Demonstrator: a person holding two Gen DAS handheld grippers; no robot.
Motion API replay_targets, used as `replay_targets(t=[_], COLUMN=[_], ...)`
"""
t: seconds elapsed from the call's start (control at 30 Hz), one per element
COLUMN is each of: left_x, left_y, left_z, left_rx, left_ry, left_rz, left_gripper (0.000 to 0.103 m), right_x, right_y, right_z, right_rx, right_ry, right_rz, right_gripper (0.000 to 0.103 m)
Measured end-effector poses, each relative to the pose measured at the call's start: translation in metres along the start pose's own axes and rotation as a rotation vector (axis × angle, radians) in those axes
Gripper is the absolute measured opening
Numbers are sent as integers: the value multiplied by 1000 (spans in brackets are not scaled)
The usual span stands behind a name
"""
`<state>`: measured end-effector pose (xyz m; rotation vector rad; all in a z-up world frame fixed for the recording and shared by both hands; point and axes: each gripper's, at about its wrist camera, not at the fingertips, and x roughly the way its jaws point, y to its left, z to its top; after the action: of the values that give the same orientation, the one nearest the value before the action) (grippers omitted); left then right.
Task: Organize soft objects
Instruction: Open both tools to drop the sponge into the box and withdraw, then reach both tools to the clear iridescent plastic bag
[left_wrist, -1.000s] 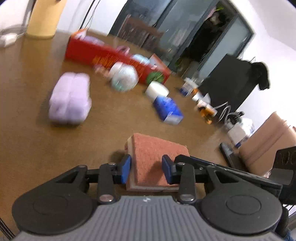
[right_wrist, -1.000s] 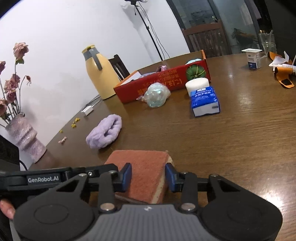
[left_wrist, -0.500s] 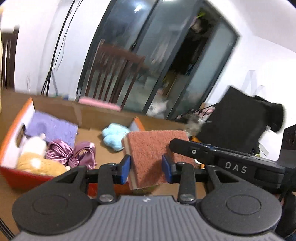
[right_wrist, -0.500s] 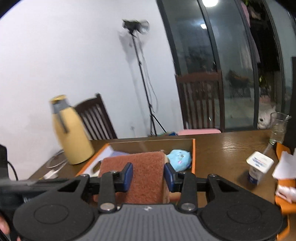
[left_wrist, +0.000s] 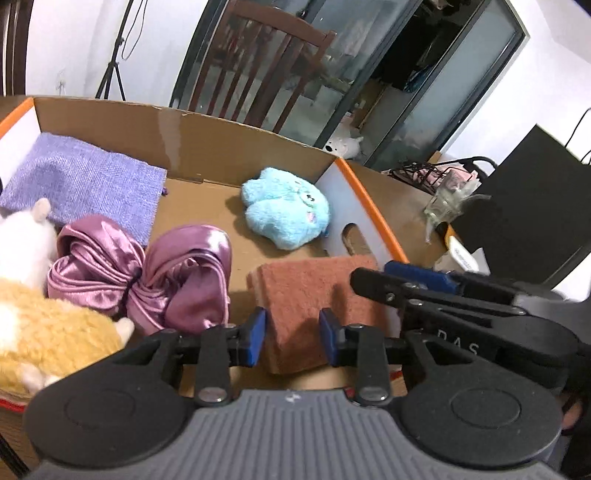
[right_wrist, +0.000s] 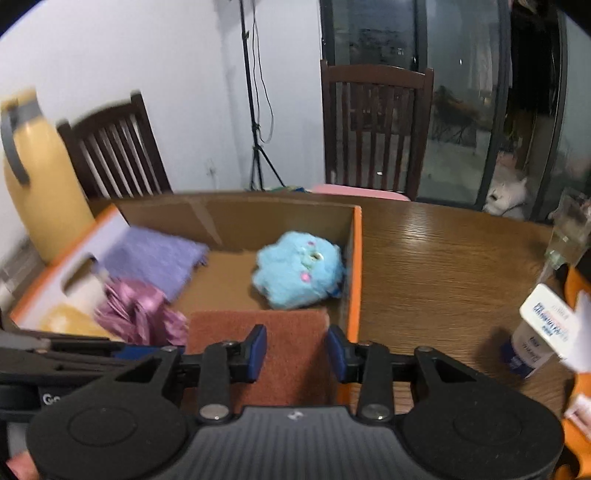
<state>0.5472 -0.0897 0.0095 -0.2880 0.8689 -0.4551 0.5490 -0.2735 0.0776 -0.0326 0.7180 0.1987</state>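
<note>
A reddish-brown sponge (left_wrist: 314, 295) is held over the near right part of the open cardboard box (left_wrist: 221, 136). My left gripper (left_wrist: 291, 336) is shut on its near end. My right gripper (right_wrist: 295, 350) also closes on the sponge (right_wrist: 266, 332) from the other side. In the box lie a blue plush toy (left_wrist: 286, 212), a purple satin cloth (left_wrist: 147, 273), a lilac knitted cloth (left_wrist: 81, 181) and a yellow-and-white plush (left_wrist: 44, 332). The right wrist view shows the same blue plush (right_wrist: 299, 273) and the box rim (right_wrist: 356, 273).
A yellow thermos (right_wrist: 37, 184) stands left of the box. A small white carton (right_wrist: 543, 332) and a glass (right_wrist: 569, 236) stand on the wooden table (right_wrist: 443, 266) to the right. Wooden chairs (right_wrist: 373, 129) stand behind the table.
Both grippers have lifted the sponge off the table and carried it forward to the box, then lowered it toward the box interior.
</note>
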Motion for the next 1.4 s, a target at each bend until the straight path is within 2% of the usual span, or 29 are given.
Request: replay_targets(t=[0.07,0.17,0.3,0.43,0.5,0.57,0.6,0.63,0.7,0.8,0.9,1.0,1.13,1.23,1.3,1.4], left_x=[0,-7,-39,-90,-125,-157,-175,-186,-210,-234,-247,-258,-274,-295,-301,-309], left_y=[1,2,-9,-26,-38,-50,-55,-59,-67,-69,-67,-67,-67,-60,-57,-56], left_z=[1,6,12,11,4,-6,-16,-23,-46,-75,-95,-109,-132,-168,-195,-234], left_rx=[-19,-43,-38,17,78,146,191,225,294,319,306,274,265,256,266,293], left_ry=[-2,-2,-25,-100,-163,-237,-286,-321,-418,-514,-565,-593,-629,-620,-585,-588], left_rz=[3,18,33,58,103,154,197,233,324,358,374,384,396,367,350,366], left_gripper=[33,46,51,55,58,67,70,72,78,86,86,86,89,96,96,96], right_x=[-1,-10,-42,-93,-120,-148,-161,-174,-195,-216,-230,-241,-252,-261,-267,-277], right_y=[1,-1,-1,4,10,16,18,20,24,29,36,43,49,54,60,71], right_z=[0,4,13,21,23,21,17,10,-7,-31,-52,-68,-91,-121,-146,-187], right_rx=[-7,-1,-10,-21,-47,-65,-72,-79,-80,-56,-43,-43,-15,-18,-28,-52], right_ry=[6,3,-41,-98,-133,-180,-215,-258,-344,-409,-461,-498,-504,-510,-500,-483], right_rz=[-17,-14,-19,18,20,26,36,48,53,58,62,50,46,45,36,42], right_gripper=[31,31,47,58,59,63,68,77,82,83,87,87,87,88,88,88])
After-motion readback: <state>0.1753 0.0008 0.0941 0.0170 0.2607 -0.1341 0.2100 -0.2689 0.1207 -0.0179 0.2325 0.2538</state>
